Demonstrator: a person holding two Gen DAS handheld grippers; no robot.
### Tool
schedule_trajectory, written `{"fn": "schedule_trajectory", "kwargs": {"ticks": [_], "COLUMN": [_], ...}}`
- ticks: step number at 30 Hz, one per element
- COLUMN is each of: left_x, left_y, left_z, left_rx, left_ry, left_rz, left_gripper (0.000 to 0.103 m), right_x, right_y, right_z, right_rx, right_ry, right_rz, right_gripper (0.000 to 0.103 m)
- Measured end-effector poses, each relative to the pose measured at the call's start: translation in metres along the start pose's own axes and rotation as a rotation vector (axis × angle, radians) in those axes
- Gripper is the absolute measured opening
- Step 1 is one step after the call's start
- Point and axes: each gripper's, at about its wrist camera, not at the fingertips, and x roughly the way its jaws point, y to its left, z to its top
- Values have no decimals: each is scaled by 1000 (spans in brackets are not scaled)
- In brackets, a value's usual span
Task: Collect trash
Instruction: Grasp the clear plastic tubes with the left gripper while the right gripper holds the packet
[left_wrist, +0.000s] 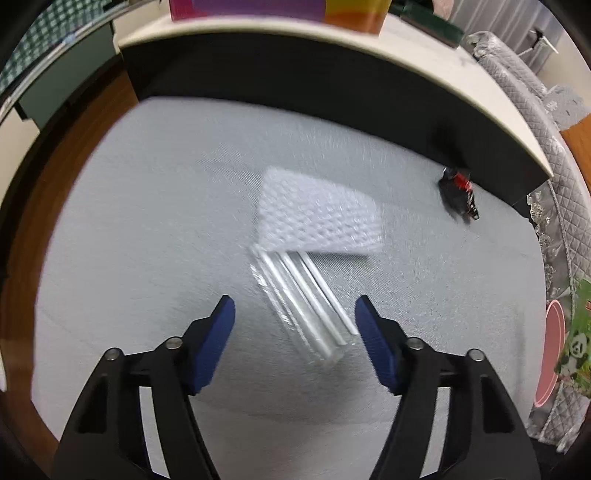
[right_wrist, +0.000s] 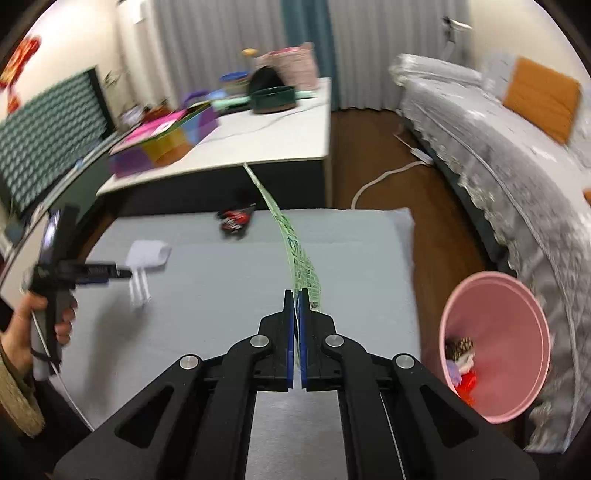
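Observation:
My left gripper (left_wrist: 294, 308) is open just above the grey rug, its blue pads either side of a clear plastic sleeve of white sticks (left_wrist: 308, 306). A white bubble-wrap sheet (left_wrist: 317, 218) lies over the sleeve's far end. A black-and-red wrapper (left_wrist: 459, 192) lies farther right by the table. My right gripper (right_wrist: 295, 295) is shut on a thin green patterned wrapper (right_wrist: 295, 251) that sticks up from the pads. In the right wrist view the left gripper (right_wrist: 123, 274) hovers over the bubble wrap (right_wrist: 147, 254); the black-and-red wrapper (right_wrist: 234, 218) lies beyond.
A pink bin (right_wrist: 495, 347) with some trash inside stands at the rug's right edge; its rim shows in the left wrist view (left_wrist: 552, 350). A low white-topped table (right_wrist: 258, 140) with boxes stands behind the rug (right_wrist: 351, 266). A grey covered sofa (right_wrist: 498, 158) runs along the right.

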Motion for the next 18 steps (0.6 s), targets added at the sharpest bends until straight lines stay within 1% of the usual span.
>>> {"fn": "schedule_trajectory", "kwargs": {"ticks": [2, 4, 5, 6, 7, 8, 9, 10, 11, 13, 15, 18], "left_x": [7, 12, 15, 18, 22, 25, 25, 22, 19, 10, -1, -26], "left_y": [-5, -7, -8, -7, -6, -4, -2, 0, 1, 2, -2, -18], "left_z": [-1, -3, -4, -5, -7, -7, -8, -9, -10, -16, -26, -49], "left_rx": [-9, -2, 3, 7, 3, -10, -28, -40, -40, -44, -31, 63], "left_ry": [13, 15, 19, 28, 38, 41, 37, 31, 26, 17, 12, -33], "left_rz": [9, 26, 35, 47, 64, 65, 53, 48, 49, 50, 32, 54], "left_gripper": [62, 54, 44, 30, 22, 19, 11, 8, 5, 5, 5, 5], "right_x": [-1, -1, 0, -1, -1, -1, -1, -2, -4, -7, -11, -17], "right_y": [-9, -14, -17, -20, -22, -22, -22, -22, -22, -24, -27, -30], "right_z": [-2, -3, -3, -5, -6, -6, -7, -7, -8, -8, -7, -7], "right_rx": [9, 3, 3, 7, 9, 7, 2, -1, -5, -3, 6, 17], "right_ry": [-4, -6, -2, 0, 3, 7, 9, 8, 5, 0, -6, -21], "right_rz": [6, 5, 2, 2, 3, 3, 1, 3, 4, 4, 10, 21], "right_gripper": [3, 3, 3, 3, 3, 3, 3, 3, 3, 3, 3, 3]}}
